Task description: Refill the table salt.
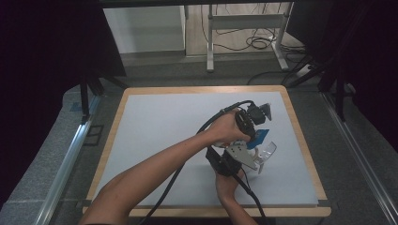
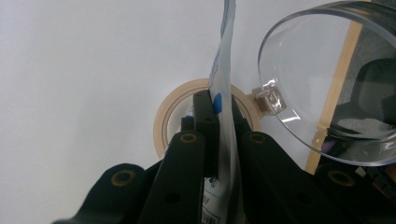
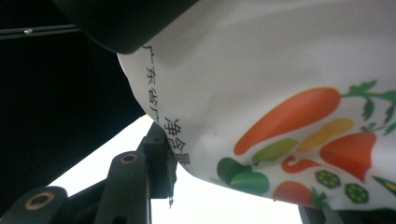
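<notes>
Currently the left gripper has its jaws pressed tight on the thin edge of a packet, held edge-on above a tape roll on the table. Right gripper pinches the same packet from the other side, jaws partly spread around its puffed body with the vegetable print. From above, both hands meet right of centre on the table, packet between them, next to a clear cup.

Risks:
- pulling apart off-axis: film tears unevenly or slips from the left pinch
- contents spill past the cup
- elbow or cable knocks the cup over
</notes>
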### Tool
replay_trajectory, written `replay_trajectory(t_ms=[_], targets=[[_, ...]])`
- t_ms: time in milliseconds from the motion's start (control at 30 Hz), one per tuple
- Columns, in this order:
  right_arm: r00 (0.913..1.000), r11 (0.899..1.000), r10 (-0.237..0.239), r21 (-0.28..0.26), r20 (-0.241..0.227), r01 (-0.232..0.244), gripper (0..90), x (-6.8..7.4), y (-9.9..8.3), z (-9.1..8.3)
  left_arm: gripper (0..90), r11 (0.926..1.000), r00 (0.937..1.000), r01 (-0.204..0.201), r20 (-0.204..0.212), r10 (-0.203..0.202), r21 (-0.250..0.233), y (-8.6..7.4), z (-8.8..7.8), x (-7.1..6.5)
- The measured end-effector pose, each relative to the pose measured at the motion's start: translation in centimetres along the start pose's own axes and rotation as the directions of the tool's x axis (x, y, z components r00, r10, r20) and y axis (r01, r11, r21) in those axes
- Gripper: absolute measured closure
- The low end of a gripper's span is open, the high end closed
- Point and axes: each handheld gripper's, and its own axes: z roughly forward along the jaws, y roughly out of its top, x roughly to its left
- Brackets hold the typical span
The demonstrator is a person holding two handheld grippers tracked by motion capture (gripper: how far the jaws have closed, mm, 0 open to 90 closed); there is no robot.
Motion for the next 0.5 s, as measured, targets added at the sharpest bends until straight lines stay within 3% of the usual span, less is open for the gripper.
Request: replay_trajectory(t_ms=[500], targets=[[1.0000,1.000,0.007,0.002,0.002,-0.007,53.3,0.08,-0.34,0.19,90.0,1.0000,1.0000,0.004,0.004,-0.004,0.009,-0.17,0.38,0.29]])
